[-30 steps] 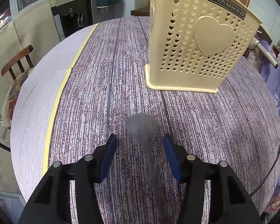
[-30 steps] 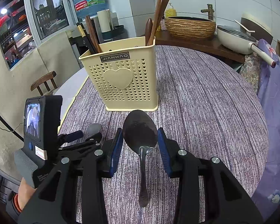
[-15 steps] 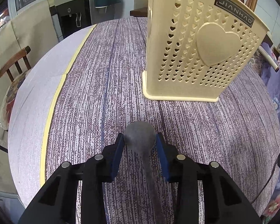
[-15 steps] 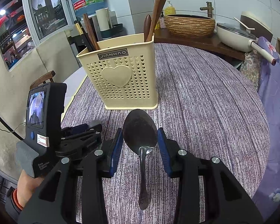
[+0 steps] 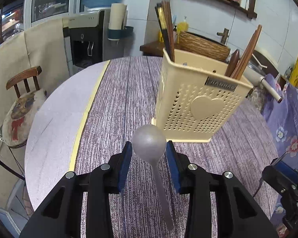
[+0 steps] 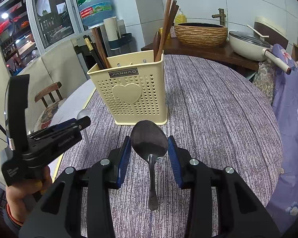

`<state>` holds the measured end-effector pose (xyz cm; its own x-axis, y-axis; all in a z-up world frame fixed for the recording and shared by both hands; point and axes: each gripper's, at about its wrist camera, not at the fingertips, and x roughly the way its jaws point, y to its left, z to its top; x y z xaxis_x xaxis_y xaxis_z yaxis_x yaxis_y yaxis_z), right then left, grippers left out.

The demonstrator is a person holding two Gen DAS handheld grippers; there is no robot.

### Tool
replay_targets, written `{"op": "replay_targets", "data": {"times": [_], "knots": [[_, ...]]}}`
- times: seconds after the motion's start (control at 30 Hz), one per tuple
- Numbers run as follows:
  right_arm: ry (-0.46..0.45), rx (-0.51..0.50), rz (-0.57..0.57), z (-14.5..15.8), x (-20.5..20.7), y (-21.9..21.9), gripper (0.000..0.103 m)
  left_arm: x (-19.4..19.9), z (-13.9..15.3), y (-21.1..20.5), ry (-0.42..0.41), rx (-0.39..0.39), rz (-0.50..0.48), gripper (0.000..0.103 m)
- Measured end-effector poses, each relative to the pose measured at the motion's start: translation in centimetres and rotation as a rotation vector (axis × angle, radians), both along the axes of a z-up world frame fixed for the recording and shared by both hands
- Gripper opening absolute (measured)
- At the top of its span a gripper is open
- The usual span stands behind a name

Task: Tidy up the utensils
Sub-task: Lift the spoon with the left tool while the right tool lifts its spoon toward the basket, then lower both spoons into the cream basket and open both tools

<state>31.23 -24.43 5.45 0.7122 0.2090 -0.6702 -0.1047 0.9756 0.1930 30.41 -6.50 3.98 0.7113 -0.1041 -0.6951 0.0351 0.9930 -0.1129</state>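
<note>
While the right gripper clenches a dark spoon, the left gripper's jaws, having just closed, grasp a grey spoon above the tabletop, before the cream utensil holder.

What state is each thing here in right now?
Left gripper: shut on the grey spoon, lifted off the table.
Right gripper: shut on the dark metal spoon.
Cream holder: upright on the table, with wooden utensils standing inside.
</note>
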Motion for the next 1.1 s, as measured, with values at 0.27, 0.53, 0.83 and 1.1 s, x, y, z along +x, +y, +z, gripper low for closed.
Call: {"op": "replay_targets", "data": {"times": [0.27, 0.53, 0.83, 1.1], "knots": [[-0.007, 0.002, 0.017, 0.6, -0.2, 0.2, 0.038, -0.5, 1.6, 0.1, -0.049, -0.001, -0.015, 0.036], [-0.020, 0.027, 0.039, 1.6, -0.1, 0.2, 0.038, -1.1, 2.9, 0.4, -0.087, -0.007, -0.033, 0.036], [-0.177, 0.021, 0.048, 7.5, 1.9, 0.5, 0.038, 0.2, 9.8, 0.8, -0.212, -0.090, -0.061, 0.036], [-0.354, 0.048, -0.021, 15.9, 7.1, -0.1, 0.038, 3.7, 18.0, 0.3, -0.414, -0.091, -0.005, 0.036]]}}
